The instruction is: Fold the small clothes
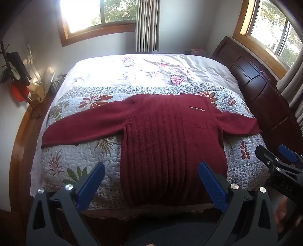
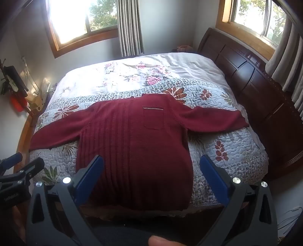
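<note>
Bedroom with pale walls, sunlight pouring through two wood-framed windows: one window [image 1: 98, 15] beyond the far edge of the bed, with a striped curtain [image 1: 146, 25] hanging at its right side, another window [image 2: 253, 17] above the dark wooden headboard [image 2: 246, 70] on the bed's right.

Large bed [image 1: 200, 62] filling the middle of both views, covered toward the far side by a white flowered sheet [image 1: 151, 70] and on the near half by a pale quilted bedspread [image 1: 75, 160] printed with reddish leaves. Wooden floor [image 1: 19, 143] curving along the bed's left side, with cluttered boxes and a red item [image 1: 16, 93] against the wall there; details too small to make out.

Dark red knitted sweater [image 1: 170, 136] laid flat, front up, on the near half of the bed, over the quilted bedspread. Both sleeves stretched out sideways, hem hanging at the bed's near edge, neck pointing toward the far window. Vertical ribs down the left half of the body, plain knit on the right half with a small chest pocket [image 2: 153, 118] trimmed by a pale line.

Left gripper [image 1: 151, 181] held above the hem, jaws wide apart, clamping nothing. Right gripper [image 2: 151, 177] likewise over the hem, jaws wide apart, touching nothing.
</note>
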Demonstrator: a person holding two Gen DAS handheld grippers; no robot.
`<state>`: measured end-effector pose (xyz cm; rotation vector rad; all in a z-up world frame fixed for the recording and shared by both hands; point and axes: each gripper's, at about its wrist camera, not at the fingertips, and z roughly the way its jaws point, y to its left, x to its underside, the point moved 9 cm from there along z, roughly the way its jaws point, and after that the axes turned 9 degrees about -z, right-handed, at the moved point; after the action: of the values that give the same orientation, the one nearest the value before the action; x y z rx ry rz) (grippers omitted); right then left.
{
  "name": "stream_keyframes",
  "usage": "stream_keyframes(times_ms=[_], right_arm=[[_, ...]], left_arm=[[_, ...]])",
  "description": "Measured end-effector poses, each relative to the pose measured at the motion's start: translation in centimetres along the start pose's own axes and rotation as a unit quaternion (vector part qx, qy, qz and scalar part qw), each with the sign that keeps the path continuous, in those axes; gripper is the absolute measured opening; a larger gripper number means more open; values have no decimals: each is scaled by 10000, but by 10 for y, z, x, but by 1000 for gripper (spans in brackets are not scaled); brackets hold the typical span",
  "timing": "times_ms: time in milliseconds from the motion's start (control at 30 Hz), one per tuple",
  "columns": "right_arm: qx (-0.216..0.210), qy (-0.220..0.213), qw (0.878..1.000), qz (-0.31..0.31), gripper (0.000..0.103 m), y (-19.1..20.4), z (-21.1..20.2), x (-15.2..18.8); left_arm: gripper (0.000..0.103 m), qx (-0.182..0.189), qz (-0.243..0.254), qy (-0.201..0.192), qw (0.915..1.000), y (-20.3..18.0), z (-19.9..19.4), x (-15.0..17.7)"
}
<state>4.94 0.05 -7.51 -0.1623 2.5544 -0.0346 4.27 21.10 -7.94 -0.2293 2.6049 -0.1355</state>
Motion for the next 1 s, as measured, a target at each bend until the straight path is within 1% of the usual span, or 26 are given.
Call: stream_keyframes(times_ms=[267, 367, 633, 1000], right_arm=[[41, 19, 10000, -9, 100, 0, 1, 0], [45, 1, 10000, 3, 100, 3, -10, -3], [32, -38, 10000, 14, 100, -1, -8, -1], [0, -30, 10000, 61, 100, -4, -4, 1]], left_arm=[[99, 2, 30, -30, 10000, -1, -3, 2], [99, 30, 9, -6, 10000, 0, 1, 0], [99, 43, 7, -86, 10000, -2, -10, 2], [99, 57, 2, -113, 9999, -3, -9, 0]])
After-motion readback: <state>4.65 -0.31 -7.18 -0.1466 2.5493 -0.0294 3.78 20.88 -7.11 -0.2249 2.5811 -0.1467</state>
